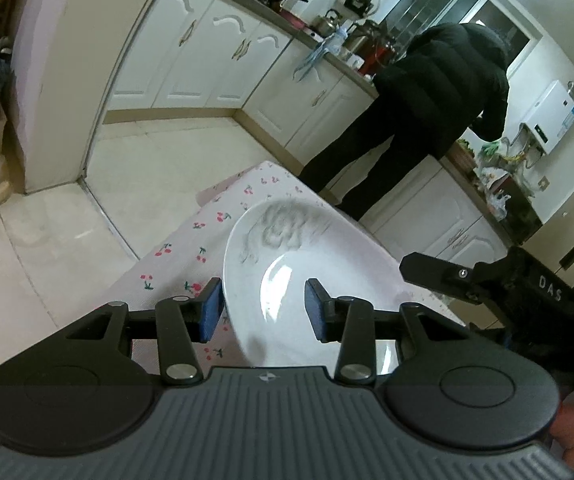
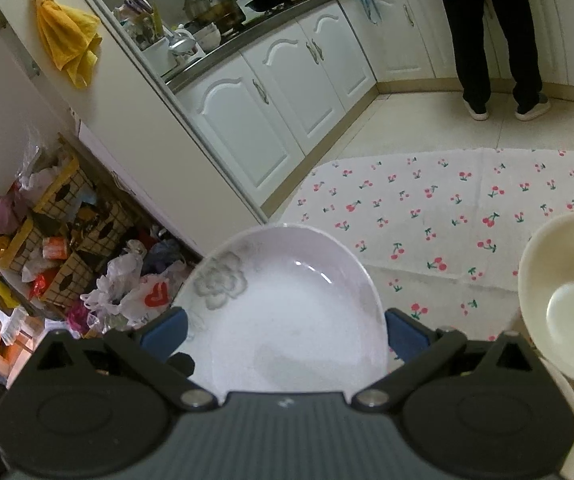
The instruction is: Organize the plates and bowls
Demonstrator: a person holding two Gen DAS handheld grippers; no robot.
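A white plate (image 1: 307, 248) with a grey flower print hangs tilted above the cherry-print tablecloth (image 1: 191, 256). My left gripper (image 1: 263, 310) straddles its near rim. One blue pad is at the outer edge, the other stands over the inside, and the jaws are open. A finger (image 1: 427, 270) of my right gripper reaches the plate's right edge. In the right wrist view the same plate (image 2: 295, 312) fills the span between the wide-set pads of my right gripper (image 2: 285, 334), which is shut on it. A cream bowl (image 2: 567, 300) sits on another white dish (image 2: 567, 420) at the right.
A person in black (image 1: 427, 100) stands at the kitchen counter beyond the table, feet on the tiled floor (image 2: 407, 120). White cabinets (image 2: 247, 120) run along the back. Bags and baskets (image 2: 67, 240) pile up on the floor left of the table's edge.
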